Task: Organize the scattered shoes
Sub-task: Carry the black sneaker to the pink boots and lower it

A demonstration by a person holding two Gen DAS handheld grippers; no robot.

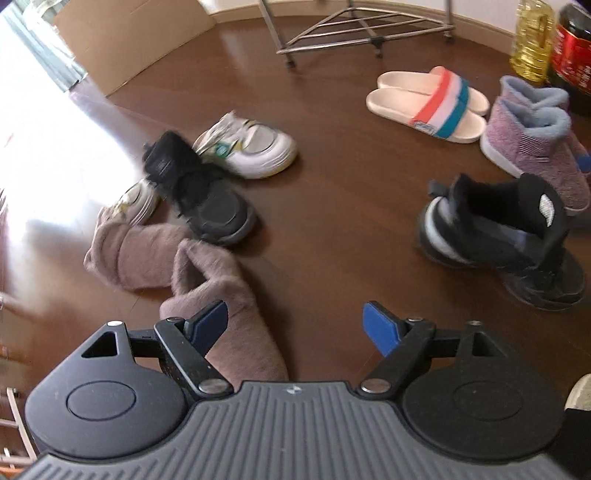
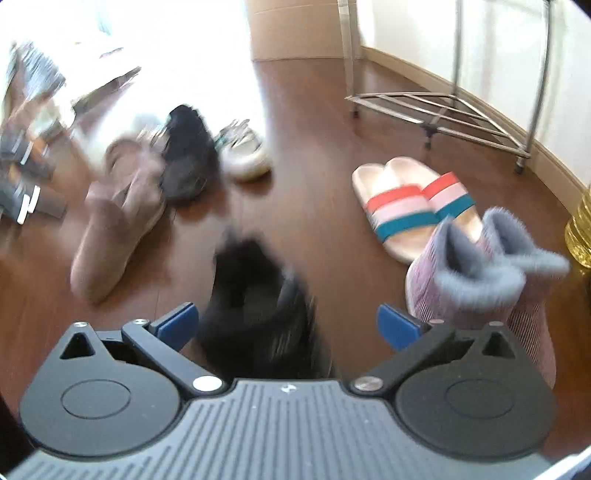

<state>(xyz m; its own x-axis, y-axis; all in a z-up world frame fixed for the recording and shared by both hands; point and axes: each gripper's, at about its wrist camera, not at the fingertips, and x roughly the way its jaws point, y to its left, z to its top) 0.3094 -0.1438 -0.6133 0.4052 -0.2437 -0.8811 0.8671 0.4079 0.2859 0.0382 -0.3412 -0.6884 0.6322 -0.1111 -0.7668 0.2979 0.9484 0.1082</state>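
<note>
Currently both sets of tongs are spread wide and hold nothing. The left tongs (image 1: 295, 325) hover above the floor (image 1: 332, 206) with one blue pad over a taupe fleece slipper (image 1: 236, 325); contact cannot be confirmed. The right tongs (image 2: 288, 328) hover with a black sneaker (image 2: 258, 306) between the blue pads; this view is motion-blurred, so touch cannot be judged.

Shoe positions, left wrist view:
- Sorted group, toward the far right of the floor: the striped slides (image 1: 428, 103) lie side by side as a pair, and the purple fleece boots (image 1: 535, 144) stand upright just beside them. The matched placement suggests these pairs are already organised.
- The black sneaker (image 1: 506, 240) stands alone, near the boots. Its position suggests it awaits its mate.
- Unsorted heap, toward the left of the floor: a second black sneaker (image 1: 207, 199) lies across the white sneakers, touching both the nearer (image 1: 133, 203) and the farther (image 1: 247, 147). A second taupe slipper (image 1: 129, 254) lies on its side against the heap.

The wide opening is judged to be preparation for a pick on each side.

Surface and room: the floor is dark brown polished wood. Strong daylight glares across its left side and washes out detail there. A metal rack (image 1: 354, 33) on castors stands at the far wall beside a cardboard box (image 1: 129, 40). A yellow oil bottle (image 1: 532, 40) and a dark jug with a red label (image 1: 572, 48) stand at the right edge.
</note>
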